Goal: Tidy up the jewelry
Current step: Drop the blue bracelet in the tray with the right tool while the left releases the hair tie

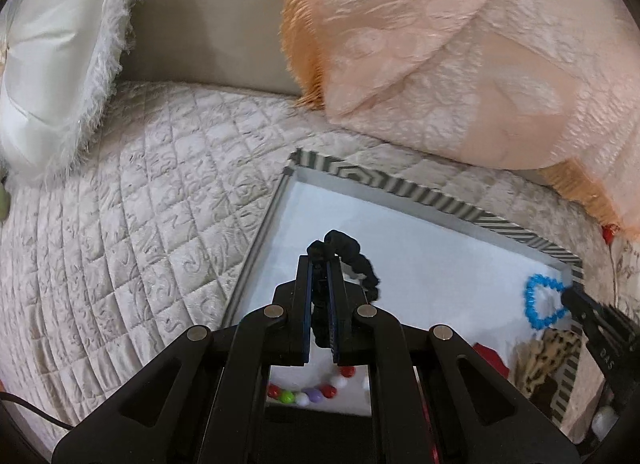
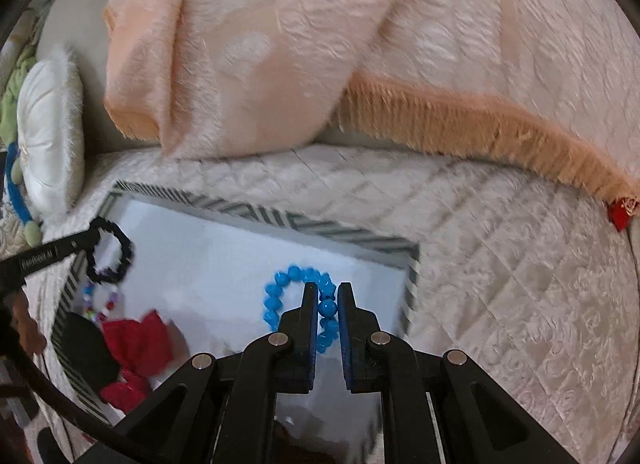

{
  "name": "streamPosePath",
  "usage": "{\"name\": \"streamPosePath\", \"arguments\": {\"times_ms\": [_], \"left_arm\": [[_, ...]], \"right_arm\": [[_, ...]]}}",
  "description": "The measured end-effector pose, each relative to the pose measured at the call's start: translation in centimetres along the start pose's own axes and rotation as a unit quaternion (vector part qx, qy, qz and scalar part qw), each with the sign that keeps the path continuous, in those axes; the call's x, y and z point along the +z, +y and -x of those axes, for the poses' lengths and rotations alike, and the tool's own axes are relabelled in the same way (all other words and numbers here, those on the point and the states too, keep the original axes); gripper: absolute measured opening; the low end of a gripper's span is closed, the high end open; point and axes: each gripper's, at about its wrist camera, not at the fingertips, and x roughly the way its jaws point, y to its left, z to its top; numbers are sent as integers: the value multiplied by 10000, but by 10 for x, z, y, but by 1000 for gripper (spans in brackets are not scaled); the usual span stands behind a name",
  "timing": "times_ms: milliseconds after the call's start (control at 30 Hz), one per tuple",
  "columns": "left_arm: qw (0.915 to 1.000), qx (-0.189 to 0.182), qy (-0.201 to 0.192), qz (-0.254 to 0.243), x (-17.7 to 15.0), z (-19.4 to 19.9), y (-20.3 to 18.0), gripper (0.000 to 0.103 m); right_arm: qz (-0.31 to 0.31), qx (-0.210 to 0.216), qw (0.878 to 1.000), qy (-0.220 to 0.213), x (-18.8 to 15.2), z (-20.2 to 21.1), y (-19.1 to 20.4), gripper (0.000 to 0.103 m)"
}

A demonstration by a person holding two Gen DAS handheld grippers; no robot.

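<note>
Soft, even indoor light fills both views, with no hard shadows. The white floor of the tray (image 1: pixel 420 248) reads bright, nearly washed out. Fisheye distortion bends the quilted bed cover (image 1: pixel 140 204) and darkens the corners into a black ring. The right wrist view is motion-blurred, smearing the peach blanket (image 2: pixel 300 44) and the tray's striped rim (image 2: pixel 256 210); the left view is sharper.

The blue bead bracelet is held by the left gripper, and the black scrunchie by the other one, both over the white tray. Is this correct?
Not quite: the sides are swapped. The right wrist view shows the right gripper shut on the blue bead bracelet; the left gripper holds the black scrunchie. Both are over the white tray, as you said.
</note>
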Motion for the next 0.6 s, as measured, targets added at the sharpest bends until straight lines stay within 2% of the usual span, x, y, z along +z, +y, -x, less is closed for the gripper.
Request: {"name": "streamPosePath", "arguments": {"times_ms": [100,200,333,600], "left_arm": [[9999,84,20,63,1,-7,5,6],[9997,197,-10,121,3,-11,10,6],[9993,289,-14,217,5,-14,16,6],[9992,348,-36,181,7,-19,15,6]], "right_arm": [[135,-118,9998,38,-7,0,2,9],[319,-489,9983,61,-11,0,3,9],[250,-427,9988,59,-14,1,2,9],[97,-38,9999,73,-12,-2,2,10]]}}
